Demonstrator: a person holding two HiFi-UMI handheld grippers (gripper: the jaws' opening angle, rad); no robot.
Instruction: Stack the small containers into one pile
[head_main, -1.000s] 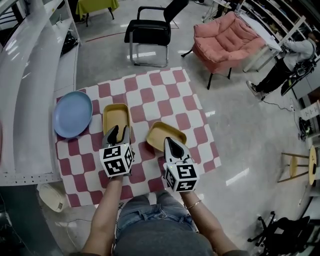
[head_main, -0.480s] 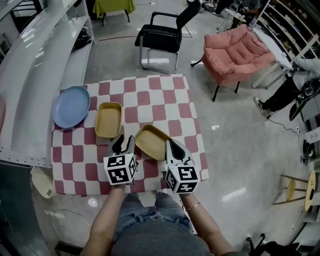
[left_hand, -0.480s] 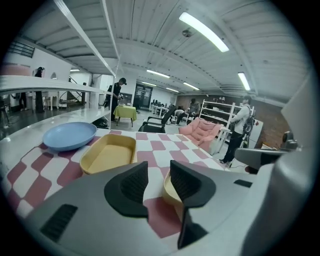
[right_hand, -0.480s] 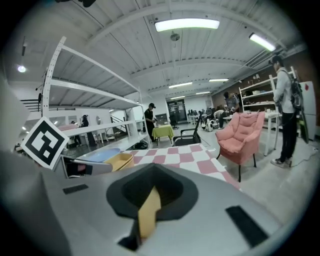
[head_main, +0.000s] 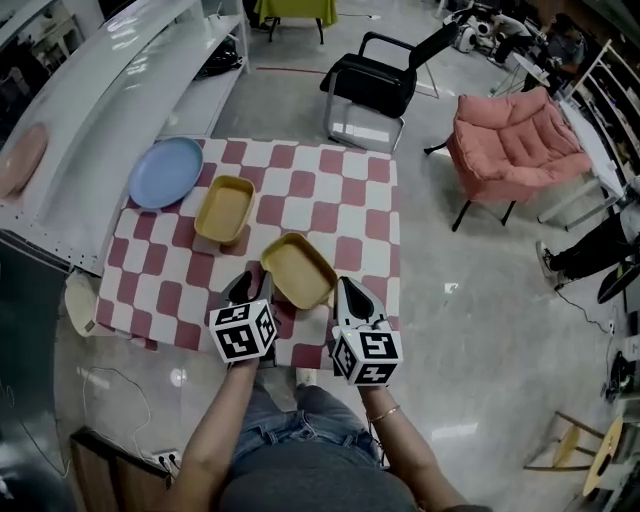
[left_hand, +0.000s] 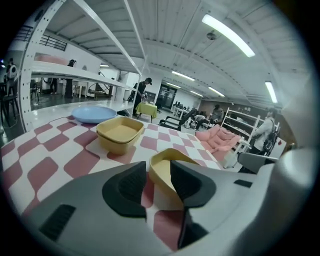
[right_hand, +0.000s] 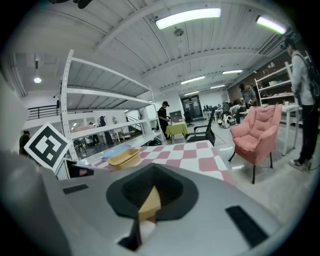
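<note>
On the red-and-white checked tablecloth (head_main: 330, 215), lifting is judged to be under way. The nearer shallow yellow plastic container (head_main: 298, 270), tilted, is clamped at its rim by the right gripper (head_main: 346, 292). Its corner is straddled by the left gripper (head_main: 247, 290), jaws apart. Nesting into the second yellow plastic container (head_main: 224, 209) at eleven o'clock is called for next.

Both arms are stretched out forward and low, left forearm (head_main: 213, 425) and right forearm (head_main: 408, 448) bare and roughly side by side, thin bracelet (head_main: 386, 410) on the right wrist. The left gripper (head_main: 250, 290) has its jaws a bit apart, straddling the rim of the near yellow container (head_main: 297, 268). The right gripper (head_main: 346, 290) is pinched tight on that same container's other edge, with just a yellow sliver showing between the pads.
</note>
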